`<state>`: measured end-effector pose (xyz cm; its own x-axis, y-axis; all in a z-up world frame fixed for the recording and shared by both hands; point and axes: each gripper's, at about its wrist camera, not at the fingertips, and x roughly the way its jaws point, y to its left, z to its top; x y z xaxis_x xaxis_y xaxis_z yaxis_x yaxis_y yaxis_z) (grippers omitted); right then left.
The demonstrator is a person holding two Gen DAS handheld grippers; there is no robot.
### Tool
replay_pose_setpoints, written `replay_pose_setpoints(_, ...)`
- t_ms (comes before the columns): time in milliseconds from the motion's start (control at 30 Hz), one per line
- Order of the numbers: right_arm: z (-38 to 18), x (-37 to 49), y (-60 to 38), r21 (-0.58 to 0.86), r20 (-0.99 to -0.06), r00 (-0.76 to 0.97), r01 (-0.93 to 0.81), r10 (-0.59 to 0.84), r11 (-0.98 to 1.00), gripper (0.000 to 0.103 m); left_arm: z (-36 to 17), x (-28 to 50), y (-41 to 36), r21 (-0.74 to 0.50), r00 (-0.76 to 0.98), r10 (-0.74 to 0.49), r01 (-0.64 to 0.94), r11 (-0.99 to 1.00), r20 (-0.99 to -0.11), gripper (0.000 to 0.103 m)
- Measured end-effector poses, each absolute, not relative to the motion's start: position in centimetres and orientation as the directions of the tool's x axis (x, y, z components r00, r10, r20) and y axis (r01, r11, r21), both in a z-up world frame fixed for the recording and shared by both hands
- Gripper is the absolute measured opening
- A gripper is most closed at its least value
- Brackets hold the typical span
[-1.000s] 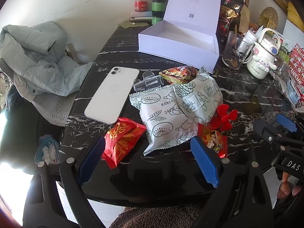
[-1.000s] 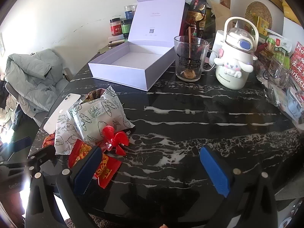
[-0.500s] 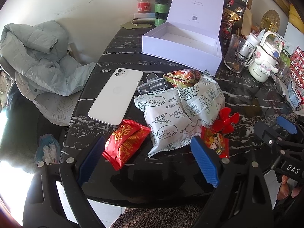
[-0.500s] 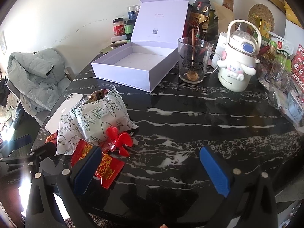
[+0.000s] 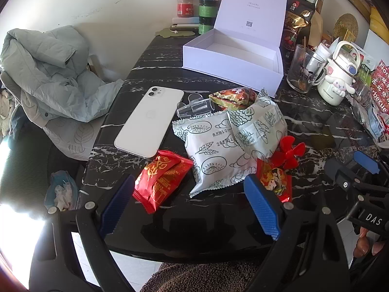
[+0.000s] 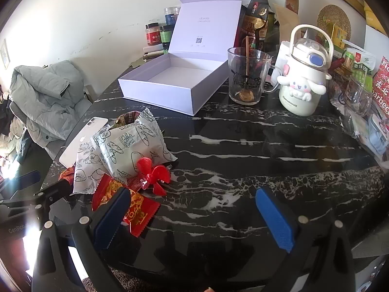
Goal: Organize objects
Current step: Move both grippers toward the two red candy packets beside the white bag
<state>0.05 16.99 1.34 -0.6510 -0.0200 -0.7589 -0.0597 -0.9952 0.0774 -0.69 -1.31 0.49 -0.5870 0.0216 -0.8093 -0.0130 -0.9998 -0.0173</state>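
An open lavender box [image 5: 233,56] [image 6: 175,85] stands empty at the back of the black marble table [image 6: 255,160]. In front of it lie two pale green snack packets [image 5: 226,141] [image 6: 126,146], a red packet [image 5: 161,177], another red packet [image 5: 276,180] [image 6: 136,209], a red hair clip [image 5: 288,153] [image 6: 152,176], a brown-red packet [image 5: 233,97], a clear clip [image 5: 194,107] and a white phone [image 5: 149,121] [image 6: 82,138]. My left gripper [image 5: 189,206] is open, just short of the red packets. My right gripper [image 6: 194,216] is open over the table, its left finger above the red packet.
A glass mug [image 6: 248,77], a white character bottle [image 6: 301,82], jars [image 5: 206,7] and snack bags [image 6: 364,92] crowd the back and right. A grey jacket [image 5: 53,77] lies on a chair at the left. The table's near edge is just below both grippers.
Both grippers have moved slightly forward toward the pile, still open. Nothing on the table has moved.
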Motion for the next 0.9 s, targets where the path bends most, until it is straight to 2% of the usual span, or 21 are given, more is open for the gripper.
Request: replay_pose_setpoints(900, 0.9, 1.3, 16.3, 0.084, -0.763, -0.645, -0.04, -0.038, -0.996, 0.103, 0.1, 1.1, -1.6, -0.034, -0.579, 0.031, -0.005, -0.999, -0.814, 0.091)
